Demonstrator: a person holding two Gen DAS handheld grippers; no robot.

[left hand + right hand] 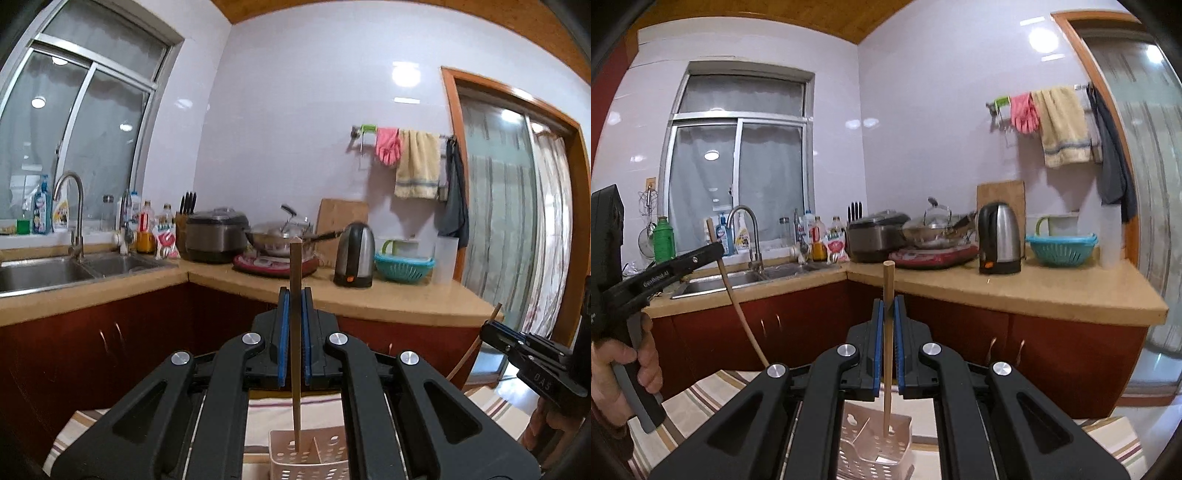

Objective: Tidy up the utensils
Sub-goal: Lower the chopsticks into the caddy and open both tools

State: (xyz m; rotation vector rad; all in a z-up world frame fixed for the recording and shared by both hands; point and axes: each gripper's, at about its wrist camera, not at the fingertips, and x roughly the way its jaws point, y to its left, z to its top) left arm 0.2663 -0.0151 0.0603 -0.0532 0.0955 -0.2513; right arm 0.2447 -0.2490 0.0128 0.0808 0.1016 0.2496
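My left gripper is shut on a wooden chopstick that stands upright, its lower tip just above a pale perforated utensil holder at the bottom of the left wrist view. My right gripper is shut on a second upright chopstick, its tip hanging over the same holder. Each gripper shows in the other's view: the right gripper with its chopstick at the far right, the left gripper with its chopstick at the left, held by a hand.
The holder stands on a striped cloth over a low table. Beyond are red cabinets and a tan counter with a sink, a rice cooker, a wok, a kettle and a teal colander.
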